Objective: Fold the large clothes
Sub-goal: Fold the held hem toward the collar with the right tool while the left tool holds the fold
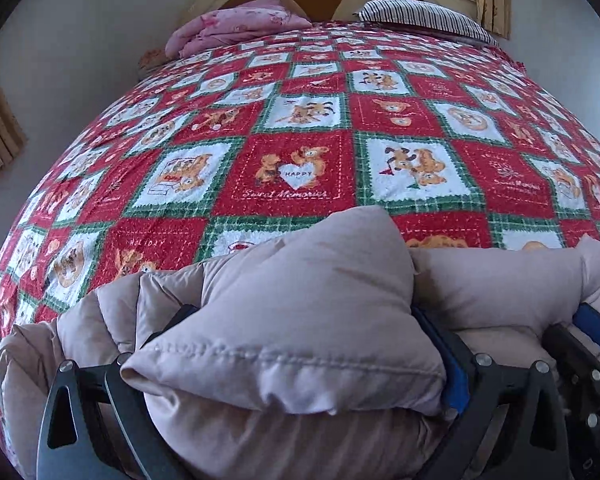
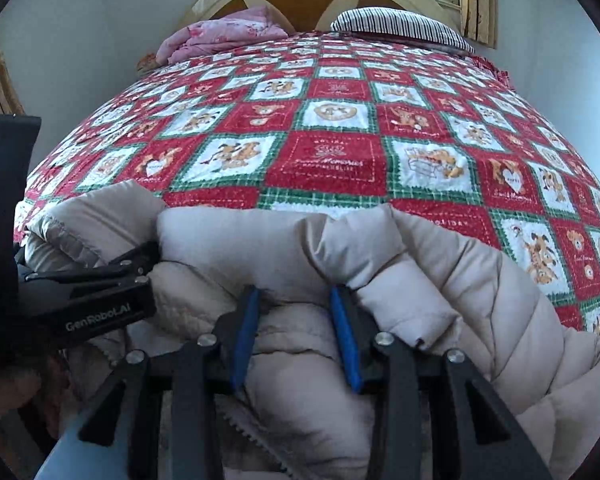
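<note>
Zipper teeth (image 2: 252,432) below right tongs (image 2: 296,300), unseen from left.

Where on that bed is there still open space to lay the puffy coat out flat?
Most of the red checked bedspread lies bare, from the beige puffer jacket at the near edge up to the headboard end. The far end is crowded: a pink folded quilt on the left, a striped pillow on the right. Both grippers, left and right, clamp the jacket.
</note>
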The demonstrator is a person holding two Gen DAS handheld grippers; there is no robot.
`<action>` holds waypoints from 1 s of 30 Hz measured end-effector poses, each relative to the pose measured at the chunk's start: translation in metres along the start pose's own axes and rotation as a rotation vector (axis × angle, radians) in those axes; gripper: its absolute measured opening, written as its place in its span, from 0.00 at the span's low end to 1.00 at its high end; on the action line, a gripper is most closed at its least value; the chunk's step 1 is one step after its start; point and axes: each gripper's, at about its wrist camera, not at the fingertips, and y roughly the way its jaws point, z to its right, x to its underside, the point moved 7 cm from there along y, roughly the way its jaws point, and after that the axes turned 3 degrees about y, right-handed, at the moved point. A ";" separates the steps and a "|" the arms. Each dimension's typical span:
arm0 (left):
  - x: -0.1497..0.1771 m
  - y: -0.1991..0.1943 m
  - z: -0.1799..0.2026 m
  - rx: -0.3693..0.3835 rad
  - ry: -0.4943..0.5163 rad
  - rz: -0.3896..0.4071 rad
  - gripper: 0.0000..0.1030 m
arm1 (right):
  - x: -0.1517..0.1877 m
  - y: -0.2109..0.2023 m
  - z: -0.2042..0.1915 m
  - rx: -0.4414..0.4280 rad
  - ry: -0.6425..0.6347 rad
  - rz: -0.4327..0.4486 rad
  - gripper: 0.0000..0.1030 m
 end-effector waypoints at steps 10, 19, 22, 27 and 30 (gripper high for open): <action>0.000 0.003 -0.001 -0.012 -0.006 -0.001 1.00 | 0.002 0.002 0.000 0.010 -0.008 -0.001 0.39; 0.001 0.003 0.000 -0.033 0.003 0.005 1.00 | 0.001 0.003 -0.002 0.023 -0.019 -0.002 0.39; 0.001 0.003 0.000 -0.036 0.003 0.008 1.00 | 0.001 0.004 -0.002 0.026 -0.022 -0.003 0.39; 0.001 0.003 0.000 -0.040 0.004 0.008 1.00 | 0.001 0.005 -0.001 0.031 -0.026 -0.003 0.39; 0.001 0.003 0.000 -0.043 0.004 0.009 1.00 | 0.001 0.005 -0.003 0.031 -0.025 -0.003 0.39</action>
